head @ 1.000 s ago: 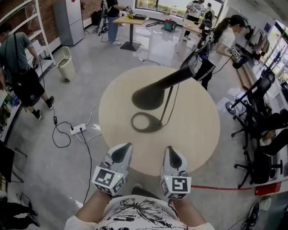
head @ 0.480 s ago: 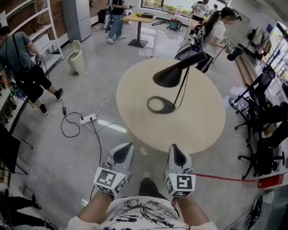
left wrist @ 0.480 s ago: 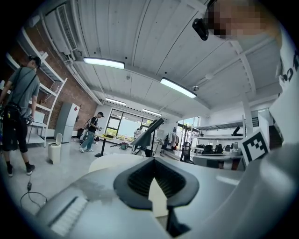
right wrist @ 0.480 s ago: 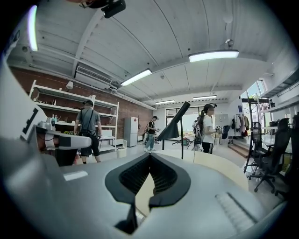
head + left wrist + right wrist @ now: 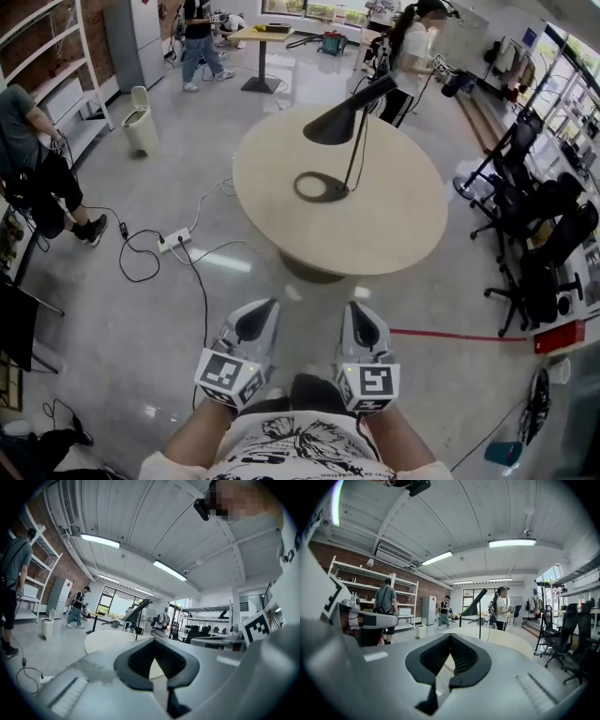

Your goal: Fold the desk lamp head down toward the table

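Note:
A black desk lamp [image 5: 336,125] stands on the round beige table [image 5: 375,234], its cone head raised on a thin stem above the ring base [image 5: 322,187]. My left gripper [image 5: 258,307] and right gripper [image 5: 351,309] are held close to my body over the floor, well short of the table, both shut with nothing in them. Beyond the shut jaws in the left gripper view are the lamp [image 5: 136,613] and the table [image 5: 108,639], far ahead. The right gripper view also looks toward the lamp [image 5: 476,603], which stands at a distance.
A power strip [image 5: 173,242] with trailing cables lies on the floor left of the table. A white bin [image 5: 141,120] stands farther left. Office chairs [image 5: 553,244] crowd the right side. A person [image 5: 408,52] stands behind the table, others at the left and back. Red floor tape [image 5: 459,335] runs right.
The table and lamp have drawn away from me, from just ahead of the grippers to a few steps off. Both grippers keep their pose near my body, shut.

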